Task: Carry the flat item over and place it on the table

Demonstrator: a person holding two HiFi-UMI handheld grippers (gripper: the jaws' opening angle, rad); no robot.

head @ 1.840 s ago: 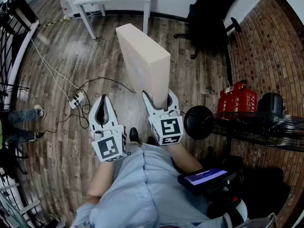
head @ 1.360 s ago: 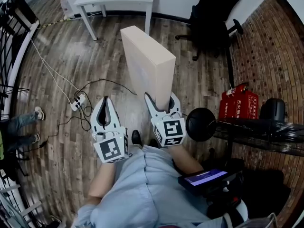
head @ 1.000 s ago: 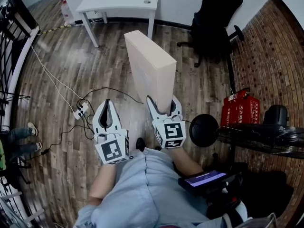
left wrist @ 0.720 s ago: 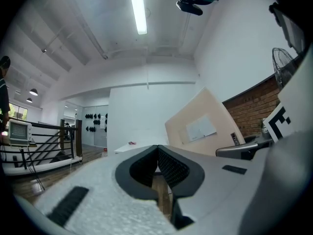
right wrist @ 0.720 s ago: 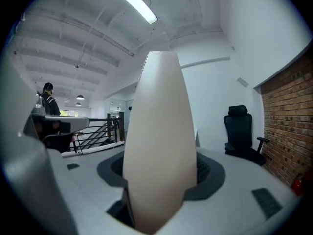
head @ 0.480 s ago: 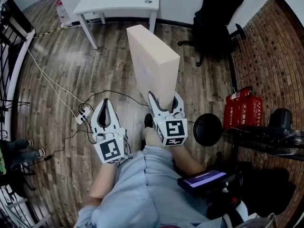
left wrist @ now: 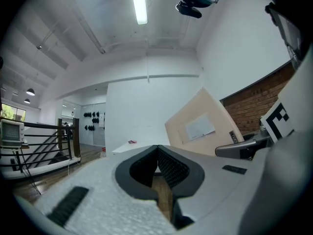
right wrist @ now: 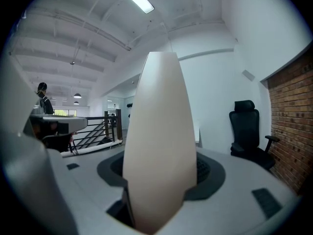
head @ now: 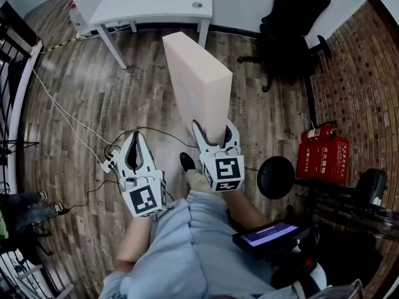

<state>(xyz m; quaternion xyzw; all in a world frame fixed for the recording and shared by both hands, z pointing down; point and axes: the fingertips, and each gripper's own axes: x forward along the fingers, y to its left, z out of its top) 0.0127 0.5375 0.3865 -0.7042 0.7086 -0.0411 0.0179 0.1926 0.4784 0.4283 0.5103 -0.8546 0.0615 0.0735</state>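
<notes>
Flat box (head: 198, 85) in right gripper (head: 215, 137)

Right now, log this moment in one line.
phase: carry | right gripper: shut on flat box | left gripper: shut, empty | white table: ahead, box not on it

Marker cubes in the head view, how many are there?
2. One marker cube rides the left gripper, lower left; the other rides the right gripper, holding the flat box. None looks hidden.

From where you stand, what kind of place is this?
Probably an office or a workshop room: a white table stands by the wall, a black office chair is beside it, and a brick wall runs along the right.
</notes>
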